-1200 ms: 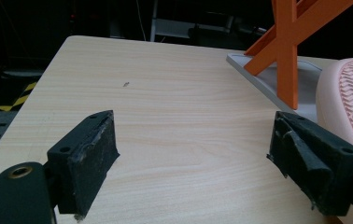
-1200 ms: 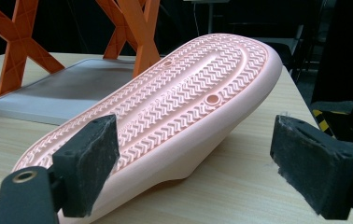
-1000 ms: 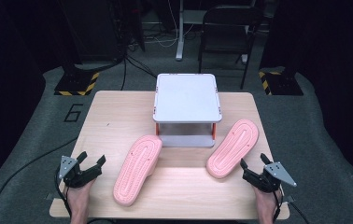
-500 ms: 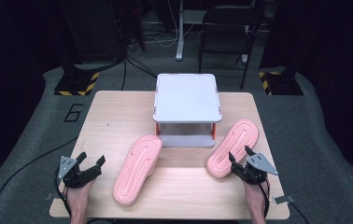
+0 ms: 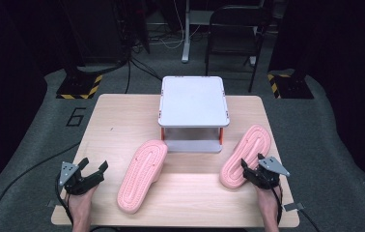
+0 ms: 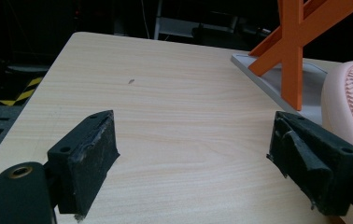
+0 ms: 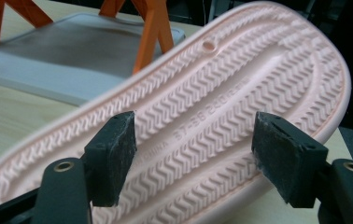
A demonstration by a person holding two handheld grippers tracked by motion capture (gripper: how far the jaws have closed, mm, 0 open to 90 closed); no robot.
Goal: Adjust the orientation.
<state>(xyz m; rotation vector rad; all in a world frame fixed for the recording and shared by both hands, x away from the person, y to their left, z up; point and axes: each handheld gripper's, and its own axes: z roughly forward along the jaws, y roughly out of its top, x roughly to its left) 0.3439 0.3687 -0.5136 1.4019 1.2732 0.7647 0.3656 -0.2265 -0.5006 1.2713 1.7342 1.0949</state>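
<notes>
Two pink slippers lie sole up on the wooden table (image 5: 122, 121). The left slipper (image 5: 142, 174) rests in front of a small rack; the right slipper (image 5: 248, 152) lies at the rack's right side. My right gripper (image 5: 251, 162) hovers at the near end of the right slipper. In the right gripper view its jaws (image 7: 195, 140) stand apart over the ribbed sole (image 7: 240, 79) without pressing on it; they have just been narrowing, then opening a little. My left gripper (image 5: 94, 164) is open near the table's front left, nothing between its jaws (image 6: 193, 154).
A rack with a pale grey top (image 5: 193, 100), orange legs (image 6: 296, 46) and a low shelf (image 7: 72, 51) stands mid-table. Beyond the table are a dark chair (image 5: 231, 29), cables and hazard-striped bases on grey floor. Bare wood lies ahead of the left gripper.
The right gripper has moved forward and leftward from the table's front right corner onto the near end of the right slipper, its jaws narrower than before. The left gripper has stayed put.
</notes>
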